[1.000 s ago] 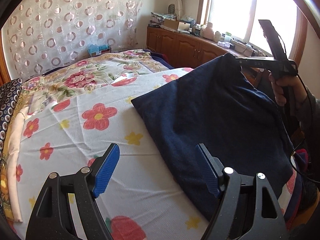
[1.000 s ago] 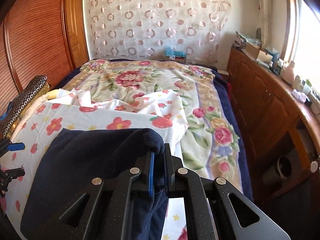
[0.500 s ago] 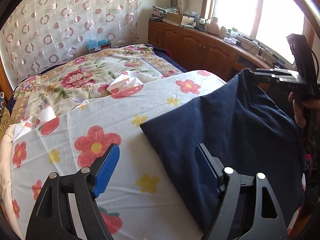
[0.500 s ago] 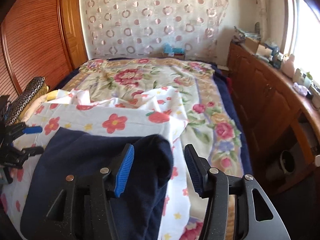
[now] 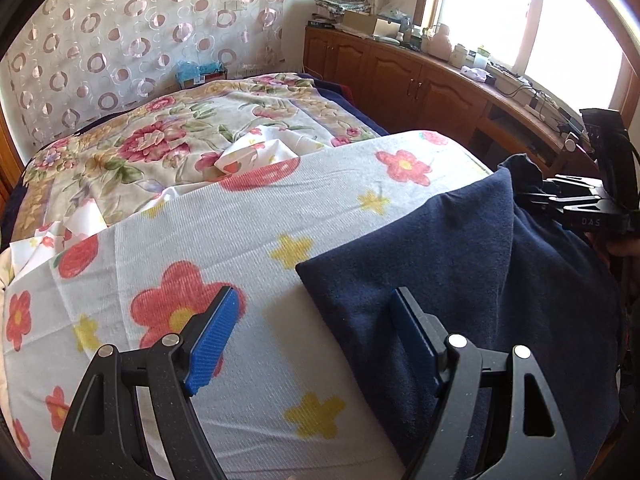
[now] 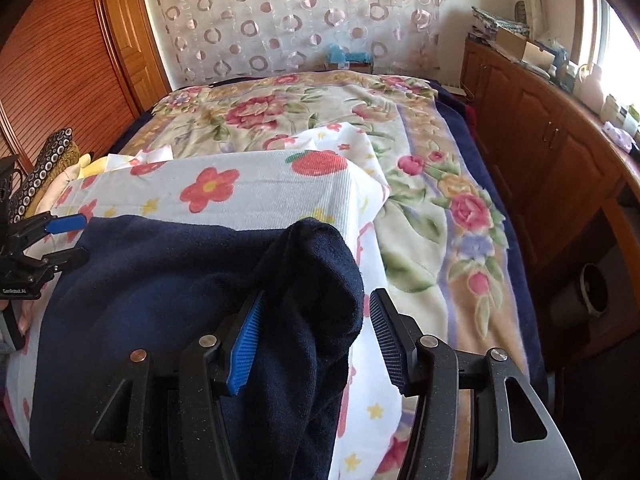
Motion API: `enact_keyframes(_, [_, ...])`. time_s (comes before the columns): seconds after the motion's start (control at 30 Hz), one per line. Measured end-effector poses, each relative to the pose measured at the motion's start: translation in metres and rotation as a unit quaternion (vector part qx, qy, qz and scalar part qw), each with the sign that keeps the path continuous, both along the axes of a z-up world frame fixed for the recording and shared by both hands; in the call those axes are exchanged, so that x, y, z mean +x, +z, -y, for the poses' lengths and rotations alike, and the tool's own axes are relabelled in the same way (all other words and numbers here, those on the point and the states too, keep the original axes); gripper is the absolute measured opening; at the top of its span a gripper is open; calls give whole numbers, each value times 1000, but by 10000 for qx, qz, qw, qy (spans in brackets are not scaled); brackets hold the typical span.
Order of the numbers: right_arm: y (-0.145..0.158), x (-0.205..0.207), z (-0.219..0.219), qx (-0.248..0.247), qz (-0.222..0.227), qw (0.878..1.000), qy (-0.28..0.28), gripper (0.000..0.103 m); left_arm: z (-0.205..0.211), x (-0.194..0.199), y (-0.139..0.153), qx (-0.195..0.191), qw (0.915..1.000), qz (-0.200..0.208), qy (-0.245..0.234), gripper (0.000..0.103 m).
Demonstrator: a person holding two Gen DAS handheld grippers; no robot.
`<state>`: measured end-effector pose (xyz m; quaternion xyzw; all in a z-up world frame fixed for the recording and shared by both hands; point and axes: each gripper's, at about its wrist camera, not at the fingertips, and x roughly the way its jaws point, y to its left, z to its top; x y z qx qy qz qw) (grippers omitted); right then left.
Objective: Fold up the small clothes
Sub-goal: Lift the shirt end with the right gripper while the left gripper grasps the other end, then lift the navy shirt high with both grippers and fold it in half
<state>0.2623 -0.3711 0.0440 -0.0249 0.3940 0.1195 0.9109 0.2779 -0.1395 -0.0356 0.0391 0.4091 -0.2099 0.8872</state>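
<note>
Left gripper [image 5: 314,338] jaws wide apart, nothing held: left pad over the flowered white sheet [image 5: 224,240], right pad over the near-left edge of the navy garment [image 5: 472,272], no squeeze visible. The garment lies on the sheet at the near right of the bed, left corner flat, right side bunched up. Right gripper [image 6: 312,340] jaws have just been opening, now about half apart; a raised fold of the garment [image 6: 320,280] stands between them, brushing the left pad, clear of the right pad, so no grip. Floral blanket [image 6: 320,120] covers the far bed. Wooden cabinets [image 6: 540,128] along the right wall.
</note>
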Motion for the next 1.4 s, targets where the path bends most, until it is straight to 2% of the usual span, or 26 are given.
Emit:
enact_keyframes(0.17, [-5,1,3,167,-4,9998,112,55,4,4,1,8,10000,-14,-30,78])
enact_keyframes(0.33, [-8,-3,5,227,41,9995,231,42,6,2,2,-200,9997,-54,-158,76])
enact_keyframes(0.37, [-8,-6,3,170,86,9996,217,40,6,1,2,-247,9995,-62,-194,72])
enact_keyframes(0.4, [-8,-8,3,110,138,9996,198,29,7,1,3,-258,9994,-50,-220,65])
enact_keyframes(0.43, [-7,-11,3,59,231,9996,164,12,8,1,3,-258,9994,-46,-241,61])
enact_keyframes(0.47, [-6,-15,2,146,263,9991,288,12,10,2,4,-263,9993,-50,-261,60])
enact_keyframes(0.6, [-7,-21,-6,-81,388,9987,331,10,11,4,4,-320,9991,-96,-248,51])
enact_keyframes(0.67, [-4,-24,-5,5,486,9982,342,10,9,6,4,-346,9991,-126,-228,42])
enact_keyframes(0.7, [-2,-27,-4,39,570,9978,340,10,8,7,4,-372,9990,-146,-211,32])
enact_keyframes(0.8, [10,-42,-1,193,898,9950,380,10,3,5,8,-508,9983,-173,-225,14])
enact_keyframes(0.9, [21,-60,-4,207,1225,9912,454,9,-1,-5,23,-629,9978,45,-221,8])
enact_keyframes(1.07, [35,-94,-13,117,1659,9849,484,9,-5,-36,64,-845,9943,605,-244,7])
enact_keyframes(1.2, [50,-122,-18,115,2003,9784,505,9,-12,-69,103,-1066,9876,1119,-277,6])
enact_keyframes(1.4, [75,-177,-24,81,2668,9622,541,9,-34,-128,168,-1290,9713,1985,-239,6])
